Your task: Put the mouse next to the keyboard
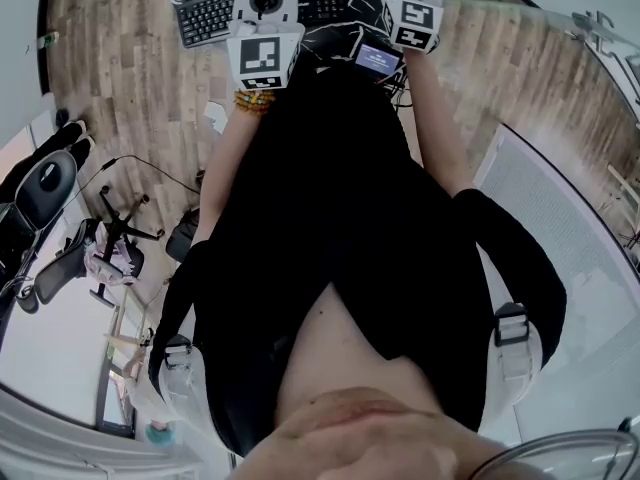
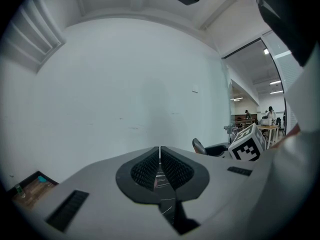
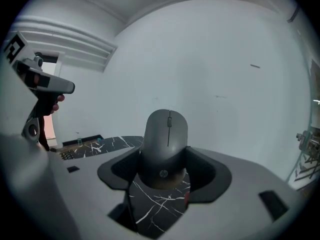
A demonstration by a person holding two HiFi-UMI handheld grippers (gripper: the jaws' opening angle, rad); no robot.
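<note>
A grey mouse (image 3: 165, 141) sits upright between the jaws of my right gripper (image 3: 164, 168), which is shut on its sides, above a black marble-patterned table (image 3: 107, 143). In the left gripper view, my left gripper (image 2: 160, 153) is shut with nothing in it and faces a white wall. The head view looks down the person's dark-clothed body. At its top edge a black keyboard (image 1: 208, 14) lies on the dark table, and both grippers' marker cubes, left (image 1: 264, 56) and right (image 1: 415, 23), are held out over it.
A small device with a lit screen (image 1: 378, 60) lies near the table's edge. Office chairs (image 1: 45, 188) stand on the wooden floor (image 1: 130, 88) to the left. A pale mat (image 1: 560, 218) is at the right.
</note>
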